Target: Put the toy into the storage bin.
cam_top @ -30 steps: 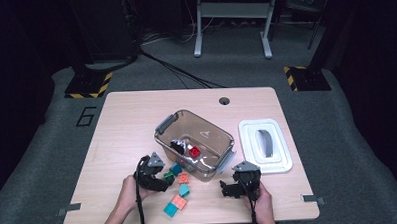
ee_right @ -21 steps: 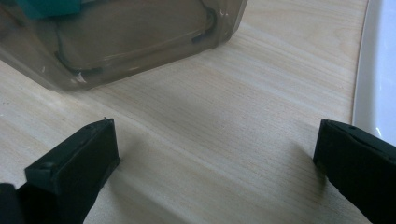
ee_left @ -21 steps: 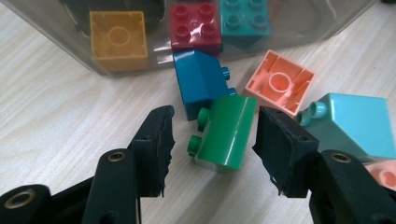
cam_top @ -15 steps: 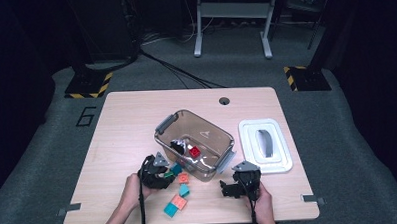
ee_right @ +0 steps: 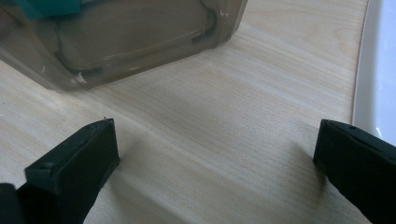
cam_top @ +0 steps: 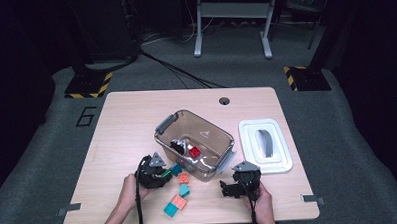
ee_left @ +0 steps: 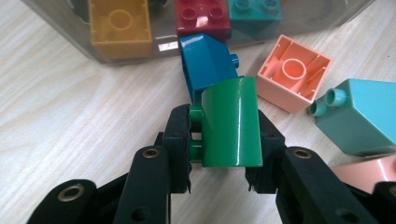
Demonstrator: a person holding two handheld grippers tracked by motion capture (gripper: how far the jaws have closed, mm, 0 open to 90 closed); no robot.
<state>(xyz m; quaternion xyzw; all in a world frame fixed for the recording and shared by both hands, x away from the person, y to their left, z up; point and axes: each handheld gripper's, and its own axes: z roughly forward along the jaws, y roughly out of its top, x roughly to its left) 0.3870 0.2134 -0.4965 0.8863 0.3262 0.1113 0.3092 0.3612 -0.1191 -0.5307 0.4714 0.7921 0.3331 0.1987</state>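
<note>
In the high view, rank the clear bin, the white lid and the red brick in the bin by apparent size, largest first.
1. Clear bin, the largest.
2. White lid, somewhat smaller in outline.
3. Red brick, by far the smallest.
All three lie about equally far up the table, so nearness barely skews this.

We see the green brick (ee_left: 232, 122) — glossy, with a curved top, tipped on its side with studs pointing left — touching a blue brick (ee_left: 205, 60) on the wooden table (ee_left: 70, 107).
</note>
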